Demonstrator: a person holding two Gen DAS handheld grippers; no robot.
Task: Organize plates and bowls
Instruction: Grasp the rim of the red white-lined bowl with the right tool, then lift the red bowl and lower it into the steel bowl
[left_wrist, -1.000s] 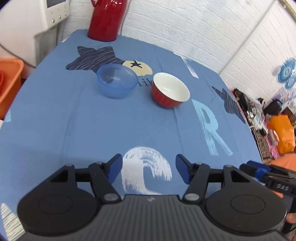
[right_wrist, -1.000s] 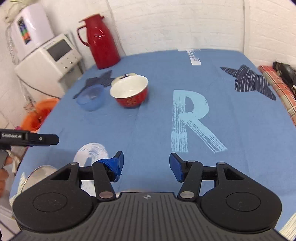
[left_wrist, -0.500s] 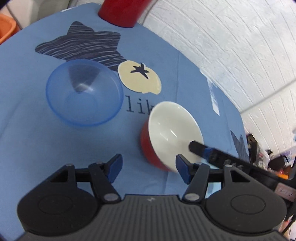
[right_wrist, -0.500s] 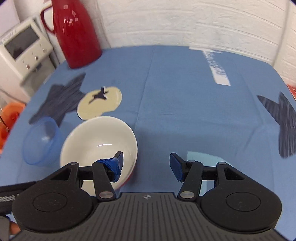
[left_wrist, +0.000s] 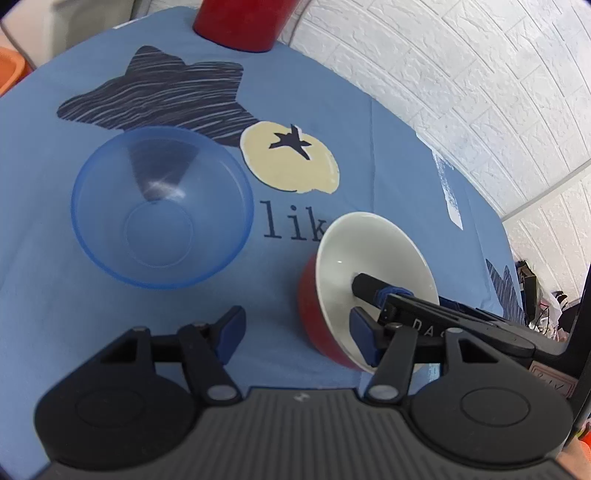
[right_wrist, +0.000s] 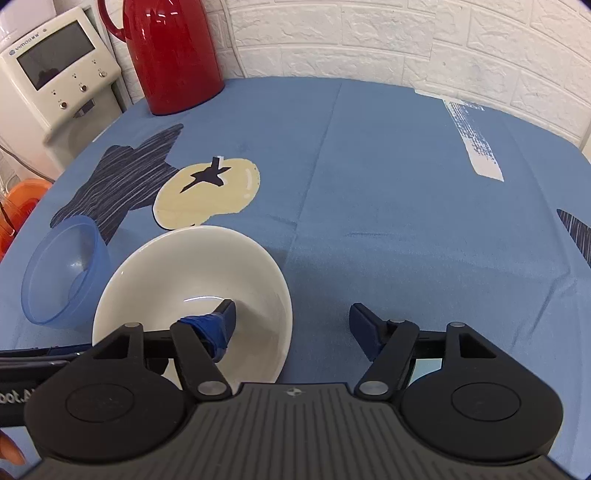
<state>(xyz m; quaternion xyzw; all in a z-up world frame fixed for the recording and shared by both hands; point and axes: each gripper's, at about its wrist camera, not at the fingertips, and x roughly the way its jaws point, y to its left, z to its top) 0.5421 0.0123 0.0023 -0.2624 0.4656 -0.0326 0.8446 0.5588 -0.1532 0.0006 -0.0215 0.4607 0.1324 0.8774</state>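
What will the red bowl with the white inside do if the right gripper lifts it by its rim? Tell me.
The red bowl looks glazed and rigid, so it will probably keep its shape but may slip between the right gripper's fingers. Held at one side of the rim only, it will likely tilt downward. It seems ceramic, so a drop could chip it.

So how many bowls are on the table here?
2. The blue bowl sits left, beside the dark star print; the red bowl sits to its right, with one right gripper finger inside it. No others show.
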